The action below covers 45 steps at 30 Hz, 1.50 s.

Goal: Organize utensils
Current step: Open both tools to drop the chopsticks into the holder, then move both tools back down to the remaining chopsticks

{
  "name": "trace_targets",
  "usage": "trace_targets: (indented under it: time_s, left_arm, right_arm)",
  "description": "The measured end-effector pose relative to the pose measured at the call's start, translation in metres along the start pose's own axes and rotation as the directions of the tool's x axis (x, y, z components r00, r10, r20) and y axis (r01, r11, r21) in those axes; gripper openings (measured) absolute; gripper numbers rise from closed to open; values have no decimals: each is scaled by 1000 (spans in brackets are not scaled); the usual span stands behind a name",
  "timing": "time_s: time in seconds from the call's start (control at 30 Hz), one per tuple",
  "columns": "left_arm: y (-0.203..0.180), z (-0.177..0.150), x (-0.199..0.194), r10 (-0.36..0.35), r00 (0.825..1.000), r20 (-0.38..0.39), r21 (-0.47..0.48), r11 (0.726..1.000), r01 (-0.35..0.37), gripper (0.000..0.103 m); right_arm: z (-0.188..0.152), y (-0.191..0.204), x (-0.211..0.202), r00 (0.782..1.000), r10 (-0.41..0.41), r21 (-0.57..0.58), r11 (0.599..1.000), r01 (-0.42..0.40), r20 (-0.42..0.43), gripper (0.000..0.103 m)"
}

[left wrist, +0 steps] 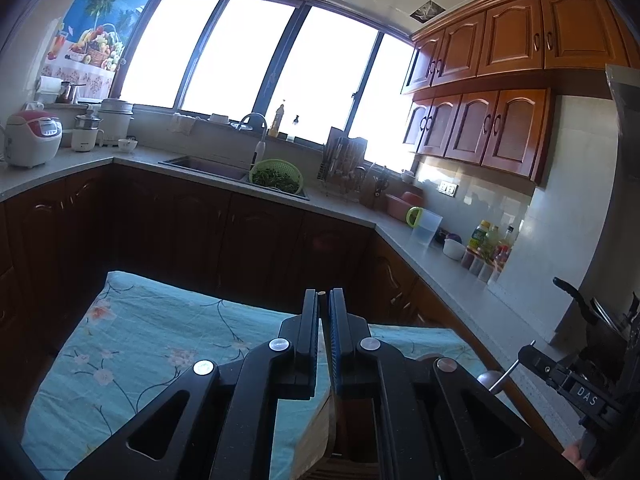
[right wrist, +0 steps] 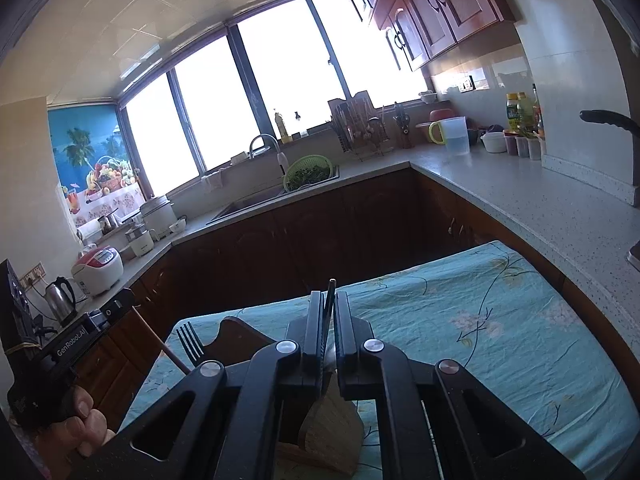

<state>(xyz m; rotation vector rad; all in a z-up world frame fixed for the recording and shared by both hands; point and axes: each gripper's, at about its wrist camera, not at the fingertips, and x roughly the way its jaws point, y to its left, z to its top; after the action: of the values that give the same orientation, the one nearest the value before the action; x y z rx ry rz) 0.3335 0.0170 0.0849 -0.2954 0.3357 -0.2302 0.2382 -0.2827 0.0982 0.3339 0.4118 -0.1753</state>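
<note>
The right hand-held gripper (right wrist: 329,300) is seen nearly closed, its jaws pinched on a thin dark utensil handle (right wrist: 330,292) whose tip rises just above the fingertips; which utensil it belongs to cannot be told. In the left wrist view the left hand-held gripper (left wrist: 324,298) is also drawn nearly shut, with only a narrow slit between the jaws; a small pale tip (left wrist: 321,292) shows at the top of that slit, but whether anything is gripped cannot be told. A black fork (right wrist: 191,345) is seen left of the right hand-held gripper, tines up, beside a brown wooden piece (right wrist: 236,336); a woven holder (right wrist: 332,424) lies below the jaws. All is held over a surface covered by a teal floral cloth (right wrist: 500,320); kitchen counters (right wrist: 540,196) lie beyond.
</note>
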Motion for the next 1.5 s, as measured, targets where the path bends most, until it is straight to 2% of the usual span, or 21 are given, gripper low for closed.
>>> trace_targets:
  time_s: [0.1, 0.13, 0.17, 0.23, 0.27, 0.3, 0.33, 0.37, 0.43, 0.5, 0.57, 0.8, 1.1, 1.5]
  left_arm:
    - [4, -2, -10, 6, 1000, -8, 5, 1000, -6, 5]
    - [4, 0, -10, 5, 1000, -13, 1, 1000, -5, 5]
    - [4, -1, -11, 4, 1000, -18, -3, 1000, -4, 9]
    - [5, 4, -17, 2, 1000, -18, -11, 1000, -2, 30]
    - [5, 5, -21, 12, 1000, -14, -15, 1000, -12, 38]
    - [6, 6, -26, 15, 1000, -8, -21, 1000, -15, 50]
    - [7, 7, -32, 16, 1000, 2, -24, 1000, -16, 54]
    - [8, 6, -38, 21, 1000, 4, -23, 1000, -21, 57]
    - [9, 3, -50, 29, 1000, 2, -20, 999, -29, 66]
    - [12, -1, -64, 28, 1000, -1, -22, 999, -28, 68]
    - [15, -6, -77, 39, 999, -17, -29, 999, -40, 73]
    - [20, -21, -121, 43, 997, -70, -31, 998, -45, 76]
    - [15, -45, -161, 40, 985, -167, -23, 999, -45, 76]
    - [15, -77, -175, 42, 955, -293, -40, 998, -56, 76]
  right_arm:
    - [1, 1, 2, 1000, 2, 0, 1000, -2, -14, 6]
    - [1, 1, 2, 1000, 7, 3, 1000, -7, -17, 10]
    - [1, 1, 1, 1000, 9, 6, 1000, -9, -18, 10]
    - [3, 0, -3, 1000, 13, 18, 1000, -13, -12, 13]
    - [4, -2, -7, 1000, 18, 28, 999, -18, -5, 25]
    - [5, -4, -12, 1000, 30, 42, 999, -30, 5, 36]
    - [7, -7, -17, 999, 44, 55, 997, -45, 19, 54]
    - [8, -8, -23, 998, 52, 61, 997, -54, 35, 64]
    - [9, -9, -36, 997, 56, 60, 996, -59, 58, 68]
    - [8, -11, -47, 996, 62, 62, 996, -66, 66, 73]
    - [6, -13, -59, 995, 66, 66, 995, -71, 76, 83]
    - [-19, -20, -95, 997, 51, 66, 996, -55, 64, 87]
    - [-71, -43, -129, 1000, -24, 83, 996, 26, -19, 88]
    - [-133, -76, -148, 981, -112, 101, 986, 130, -159, 88]
